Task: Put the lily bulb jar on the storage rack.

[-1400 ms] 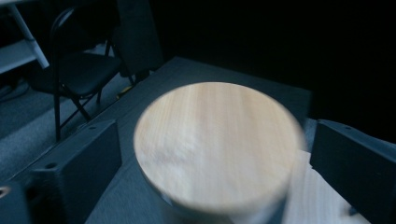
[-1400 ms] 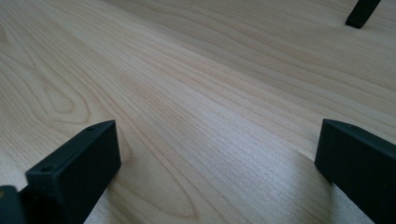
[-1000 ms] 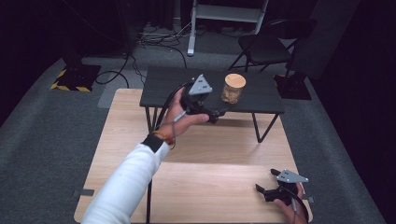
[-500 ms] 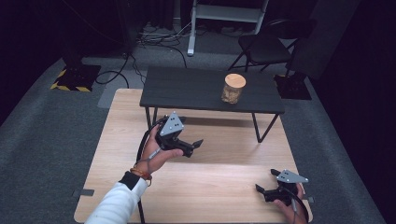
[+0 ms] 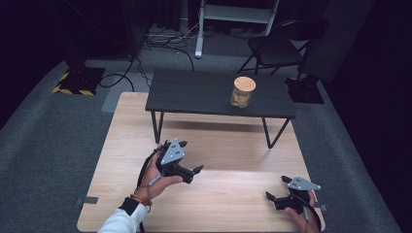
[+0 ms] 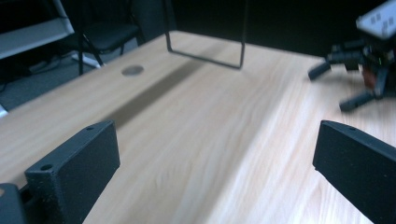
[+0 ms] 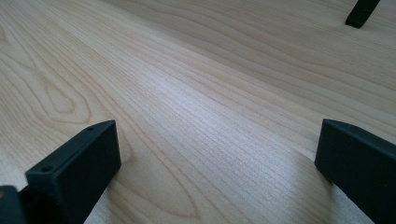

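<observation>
- While both grippers hover over the wooden bench (image 5: 233, 145), the left gripper (image 5: 193, 172) has fingers apart, empty.
- Right gripper (image 5: 275, 194), at four o'clock, fingers apart.
- Jar (image 5: 242, 91) at twelve.

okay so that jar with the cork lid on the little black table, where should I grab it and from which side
Grip the jar around its glass body, below the wide cork lid, with the jaws level on either side. It stands upright near the black table's front edge, so come from the near side. The left gripper, open and empty, looks the closer one.
</observation>
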`<state>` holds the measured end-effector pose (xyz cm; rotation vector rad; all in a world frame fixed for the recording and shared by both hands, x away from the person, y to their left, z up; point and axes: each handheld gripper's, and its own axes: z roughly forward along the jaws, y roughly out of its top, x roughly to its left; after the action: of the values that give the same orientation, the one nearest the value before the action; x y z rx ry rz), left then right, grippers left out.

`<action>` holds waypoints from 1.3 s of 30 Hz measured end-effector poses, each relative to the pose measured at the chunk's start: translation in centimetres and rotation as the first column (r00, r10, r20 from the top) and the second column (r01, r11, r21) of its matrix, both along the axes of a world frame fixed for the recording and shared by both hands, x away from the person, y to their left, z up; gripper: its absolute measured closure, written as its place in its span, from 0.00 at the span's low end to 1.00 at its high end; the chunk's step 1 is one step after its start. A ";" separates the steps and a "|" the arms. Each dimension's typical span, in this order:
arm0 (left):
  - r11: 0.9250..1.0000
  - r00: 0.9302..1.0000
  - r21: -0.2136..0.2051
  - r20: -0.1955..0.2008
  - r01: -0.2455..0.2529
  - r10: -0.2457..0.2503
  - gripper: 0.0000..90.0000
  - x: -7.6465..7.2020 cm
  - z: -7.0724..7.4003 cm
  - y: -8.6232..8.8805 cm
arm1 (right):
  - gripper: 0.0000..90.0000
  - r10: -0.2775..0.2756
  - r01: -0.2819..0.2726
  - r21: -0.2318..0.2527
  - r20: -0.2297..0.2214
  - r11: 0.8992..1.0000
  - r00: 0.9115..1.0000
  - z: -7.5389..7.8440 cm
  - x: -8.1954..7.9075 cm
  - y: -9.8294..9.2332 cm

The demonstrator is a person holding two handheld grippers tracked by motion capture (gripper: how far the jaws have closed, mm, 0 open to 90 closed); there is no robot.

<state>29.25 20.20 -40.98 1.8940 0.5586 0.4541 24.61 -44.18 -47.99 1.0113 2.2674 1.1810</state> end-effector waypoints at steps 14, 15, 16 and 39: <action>0.999 0.998 0.033 -0.060 0.007 -0.005 0.01 -2.5 -4.7 1.2 | 0.00 0.000 0.000 0.000 0.000 1.000 1.000 0.0 0.0 0.0; 0.999 0.998 0.043 -0.064 0.003 0.000 0.01 -2.6 -4.9 1.2 | 0.00 0.000 0.000 0.000 0.000 1.000 1.000 0.0 0.0 0.0; 0.999 0.998 0.049 -0.069 0.006 -0.002 0.01 -2.7 -5.0 1.3 | 0.00 0.000 0.000 0.000 0.000 1.000 1.000 0.0 0.0 0.0; 0.987 0.986 0.159 -0.167 0.026 0.001 0.01 -3.3 -7.1 0.9 | 0.00 0.005 -0.005 -0.001 0.000 1.000 1.000 0.0 0.0 0.0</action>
<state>25.92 21.15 -48.06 2.1029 0.6357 0.3421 24.63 -44.21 -47.99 1.0062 2.2711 1.1820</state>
